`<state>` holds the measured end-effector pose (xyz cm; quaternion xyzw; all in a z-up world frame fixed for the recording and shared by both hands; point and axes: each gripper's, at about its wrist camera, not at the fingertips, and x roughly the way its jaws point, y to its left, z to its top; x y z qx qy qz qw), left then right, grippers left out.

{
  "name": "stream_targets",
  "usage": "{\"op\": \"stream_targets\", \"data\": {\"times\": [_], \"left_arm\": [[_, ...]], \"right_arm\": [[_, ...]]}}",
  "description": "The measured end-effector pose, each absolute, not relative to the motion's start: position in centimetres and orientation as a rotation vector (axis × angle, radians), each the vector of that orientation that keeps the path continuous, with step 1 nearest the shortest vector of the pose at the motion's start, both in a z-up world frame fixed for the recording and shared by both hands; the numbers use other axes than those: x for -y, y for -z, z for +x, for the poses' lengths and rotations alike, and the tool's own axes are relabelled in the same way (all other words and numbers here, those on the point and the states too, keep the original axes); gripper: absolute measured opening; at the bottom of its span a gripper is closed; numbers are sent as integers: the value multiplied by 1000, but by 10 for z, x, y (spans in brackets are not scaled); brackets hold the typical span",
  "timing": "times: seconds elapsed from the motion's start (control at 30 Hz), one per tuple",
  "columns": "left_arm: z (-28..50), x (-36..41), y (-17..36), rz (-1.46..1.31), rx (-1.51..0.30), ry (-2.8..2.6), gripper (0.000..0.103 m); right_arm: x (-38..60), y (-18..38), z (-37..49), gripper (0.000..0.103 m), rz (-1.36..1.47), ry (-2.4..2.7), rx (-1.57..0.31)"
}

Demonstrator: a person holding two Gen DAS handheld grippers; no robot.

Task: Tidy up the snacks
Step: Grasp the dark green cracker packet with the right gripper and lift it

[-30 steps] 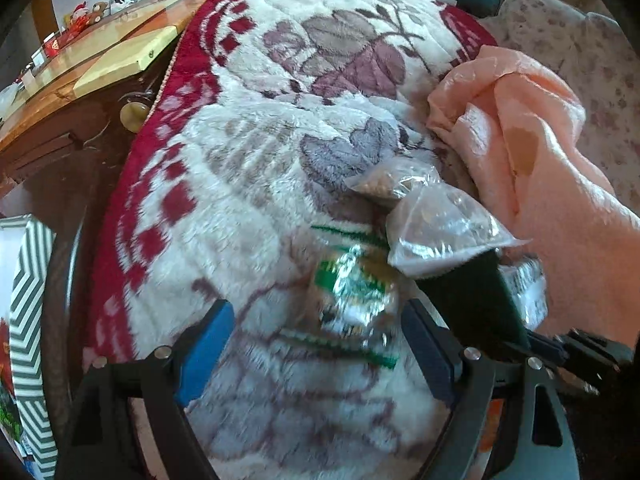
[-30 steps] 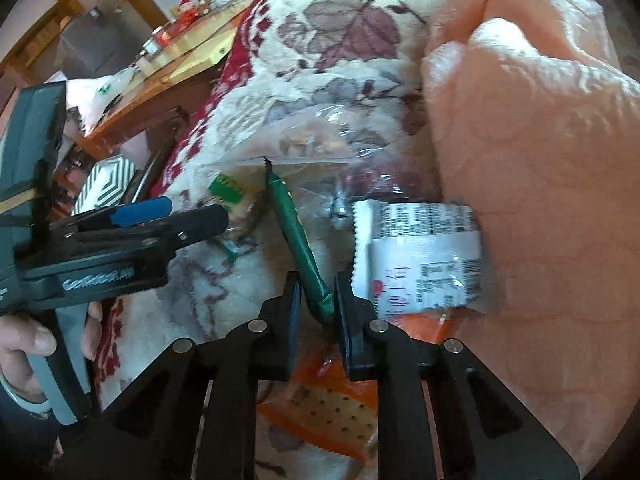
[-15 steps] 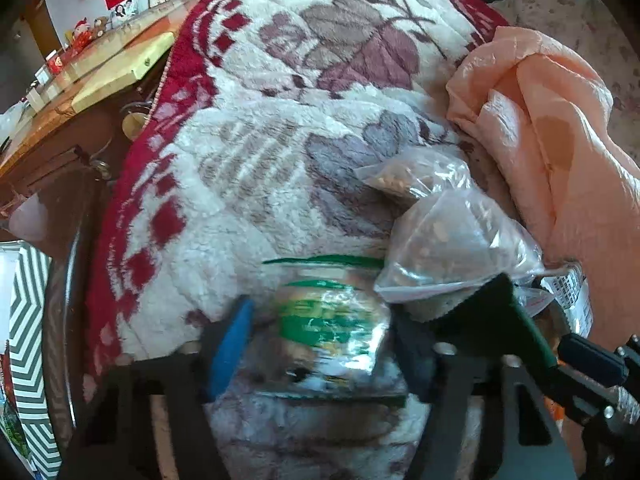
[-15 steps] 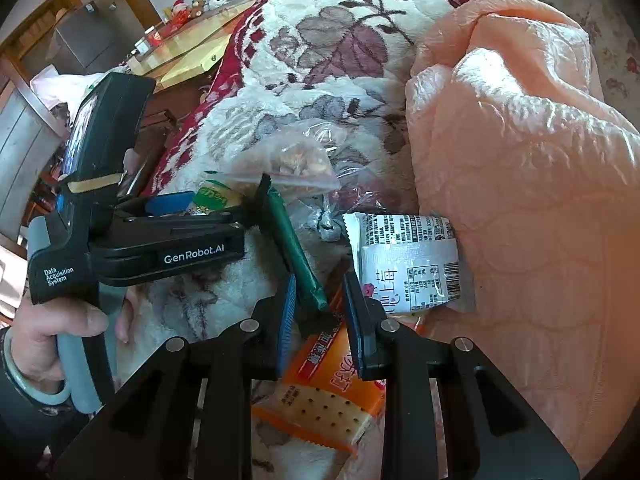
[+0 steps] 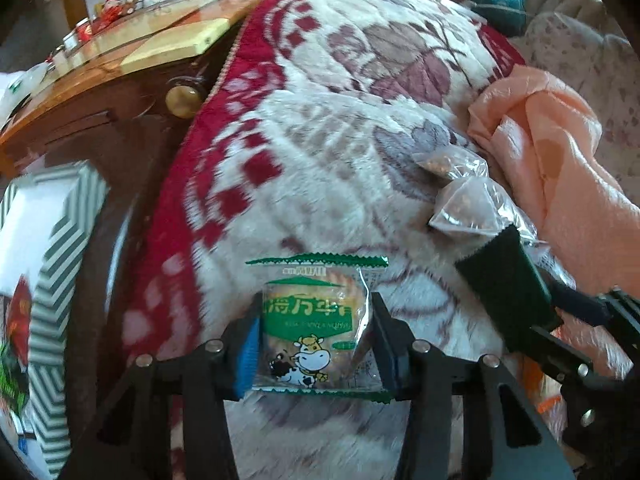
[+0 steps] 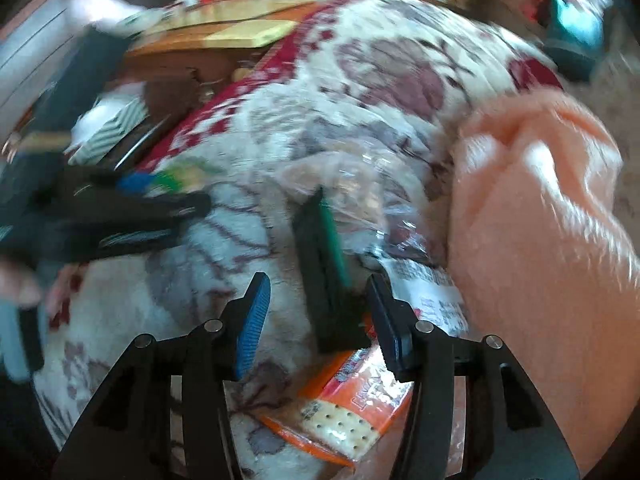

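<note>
the left gripper [image 5: 314, 344] has just been closing and is now clamping the green snack packet [image 5: 316, 322] at 6 o'clock over the blanket [image 5: 320, 152]. the right gripper [image 6: 318, 320] has just been opening, letting go of the dark green packet [image 6: 326, 264] standing between its parted jaws at 12 o'clock. one snack is looking ready to carry off, the other freshly dropped.

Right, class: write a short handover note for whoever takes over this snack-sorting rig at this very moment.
Left claw: has just been closing, now shut on the green cow packet, above the blanket.
Right claw: has just been opening; the dark green packet stands between its pads, not clamped.
On the blanket: clear bags, white labelled packet, orange cracker packet.
Done: cow packet gripped.
Left: place it, then sort the rest; the destination is not evident.
</note>
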<state>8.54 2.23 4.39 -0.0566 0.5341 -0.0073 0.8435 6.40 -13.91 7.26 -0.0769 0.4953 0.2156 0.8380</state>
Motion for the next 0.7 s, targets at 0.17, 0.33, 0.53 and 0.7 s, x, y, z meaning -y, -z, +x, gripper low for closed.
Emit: {"op": "stream_targets", "data": {"times": [0.17, 0.33, 0.53, 0.7], "left_arm": [[61, -43, -51, -146, -1103, -22, 51], [43, -57, -55, -161, -1095, -44, 51], [29, -54, -56, -171, -1100, -29, 51], [21, -52, -53, -178, -1114, -25, 51]], "right_arm": [[132, -72, 54, 50, 45, -697, -1130], [126, -74, 57, 50, -91, -559, -1099], [117, -57, 68, 52, -200, -590, -1132], [113, -40, 87, 61, -272, -598, -1196]]}}
